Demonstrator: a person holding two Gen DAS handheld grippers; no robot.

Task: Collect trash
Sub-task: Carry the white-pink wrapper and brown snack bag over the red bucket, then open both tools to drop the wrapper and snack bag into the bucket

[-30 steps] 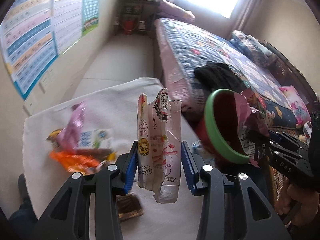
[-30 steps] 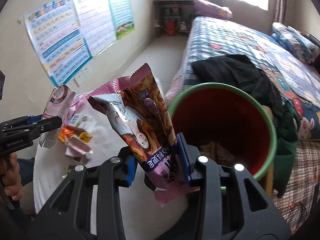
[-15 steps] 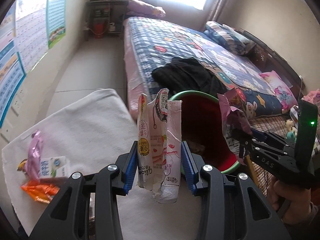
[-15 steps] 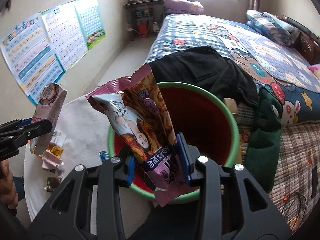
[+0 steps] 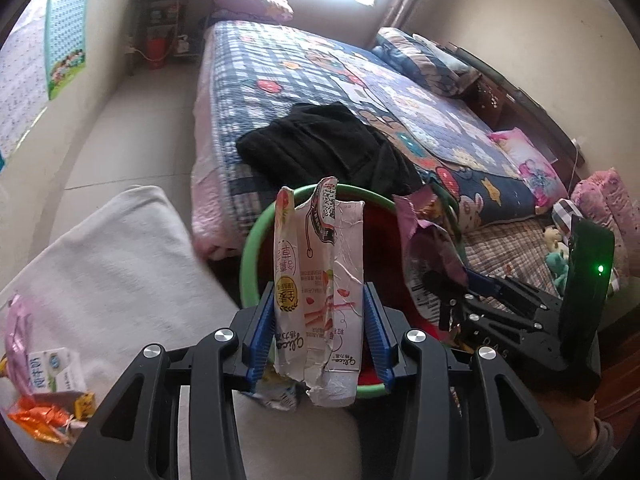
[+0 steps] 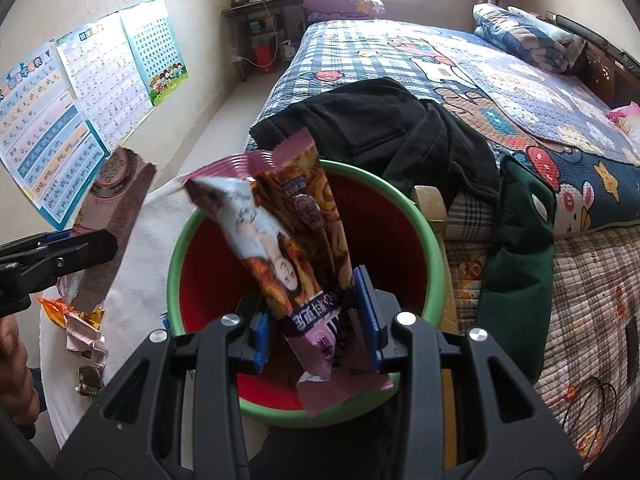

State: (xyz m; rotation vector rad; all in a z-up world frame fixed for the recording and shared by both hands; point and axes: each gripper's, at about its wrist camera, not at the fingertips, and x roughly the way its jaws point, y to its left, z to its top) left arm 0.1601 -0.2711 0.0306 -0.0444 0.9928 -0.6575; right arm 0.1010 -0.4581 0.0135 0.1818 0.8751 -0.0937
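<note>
1. Step in hand: carry to the bin. Left gripper (image 5: 318,320) is clamped on a flattened pink-and-white snack box (image 5: 320,280), held upright at the near rim of the red bin (image 6: 188,240).
2. Right gripper (image 6: 316,328) pinches a purple snack wrapper (image 6: 296,248) directly above the bin's opening.
3. More wrappers (image 5: 48,404) lie on the white cloth (image 5: 120,264).
4. Next, by my reading: open the right jaws to drop; bring the left further over the opening first.
</note>
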